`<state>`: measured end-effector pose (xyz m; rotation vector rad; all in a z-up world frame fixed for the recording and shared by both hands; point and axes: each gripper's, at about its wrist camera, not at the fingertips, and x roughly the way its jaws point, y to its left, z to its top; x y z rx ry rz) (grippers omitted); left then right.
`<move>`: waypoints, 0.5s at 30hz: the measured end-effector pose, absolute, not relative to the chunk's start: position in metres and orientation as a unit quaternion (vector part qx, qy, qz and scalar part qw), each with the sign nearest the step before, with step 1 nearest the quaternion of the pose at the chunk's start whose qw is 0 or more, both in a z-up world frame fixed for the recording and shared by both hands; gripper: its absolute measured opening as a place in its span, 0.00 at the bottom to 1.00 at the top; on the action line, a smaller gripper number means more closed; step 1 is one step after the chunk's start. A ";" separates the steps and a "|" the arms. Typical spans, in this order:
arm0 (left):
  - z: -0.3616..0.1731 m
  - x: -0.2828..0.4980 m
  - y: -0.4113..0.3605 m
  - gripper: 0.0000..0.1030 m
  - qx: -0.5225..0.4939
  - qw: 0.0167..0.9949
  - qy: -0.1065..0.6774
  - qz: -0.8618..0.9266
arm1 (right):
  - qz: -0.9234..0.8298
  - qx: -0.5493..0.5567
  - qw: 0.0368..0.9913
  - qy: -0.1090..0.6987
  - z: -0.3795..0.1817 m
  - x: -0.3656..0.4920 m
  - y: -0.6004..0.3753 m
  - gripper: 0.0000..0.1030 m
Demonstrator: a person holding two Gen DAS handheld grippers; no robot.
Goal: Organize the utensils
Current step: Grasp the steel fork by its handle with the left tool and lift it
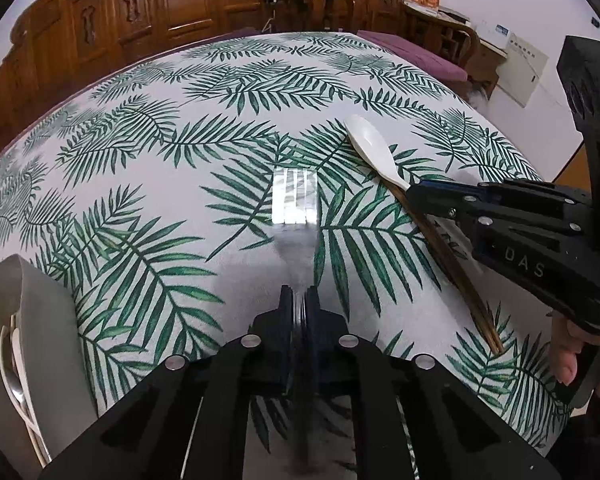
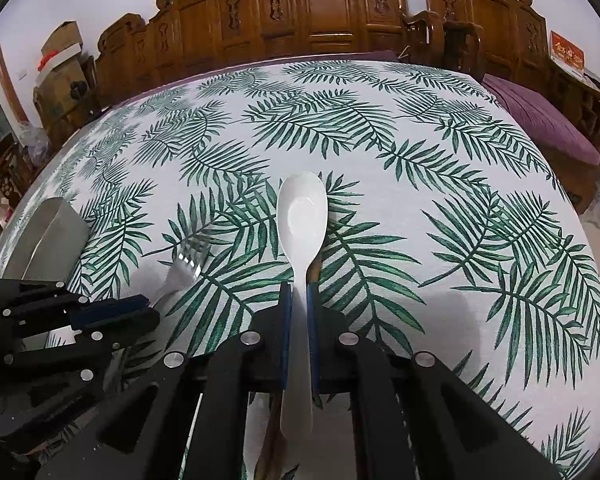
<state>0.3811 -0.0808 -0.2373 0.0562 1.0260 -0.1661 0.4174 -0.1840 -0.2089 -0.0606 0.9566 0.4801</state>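
My left gripper (image 1: 299,292) is shut on a shiny metal fork (image 1: 295,200) whose tines point away over the leaf-print tablecloth; the fork also shows in the right wrist view (image 2: 192,258), with the left gripper (image 2: 150,312) at lower left. My right gripper (image 2: 299,286) is shut on the handle of a white spoon (image 2: 302,216), bowl pointing away. In the left wrist view the white spoon (image 1: 370,148) lies beside dark wooden chopsticks (image 1: 460,276), with the right gripper (image 1: 414,192) closed at its handle.
A grey metal utensil holder (image 1: 40,320) stands at the left with a spoon and other utensils inside; it also shows in the right wrist view (image 2: 48,232). The leaf-print tablecloth (image 2: 380,128) covers the table. Carved wooden chairs (image 2: 324,12) and a purple cushion (image 2: 540,120) stand beyond.
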 end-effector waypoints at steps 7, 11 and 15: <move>-0.233 0.367 -0.069 0.06 0.021 0.870 0.487 -0.078 | 0.238 -0.032 0.860 0.451 -0.205 0.414 -0.179 0.09; -0.228 0.357 -0.064 0.06 0.023 0.872 0.483 -0.075 | 0.241 -0.032 0.860 0.449 -0.203 0.411 -0.176 0.09; -0.220 0.348 -0.061 0.06 0.024 0.876 0.476 -0.075 | 0.245 -0.033 0.859 0.447 -0.201 0.407 -0.173 0.09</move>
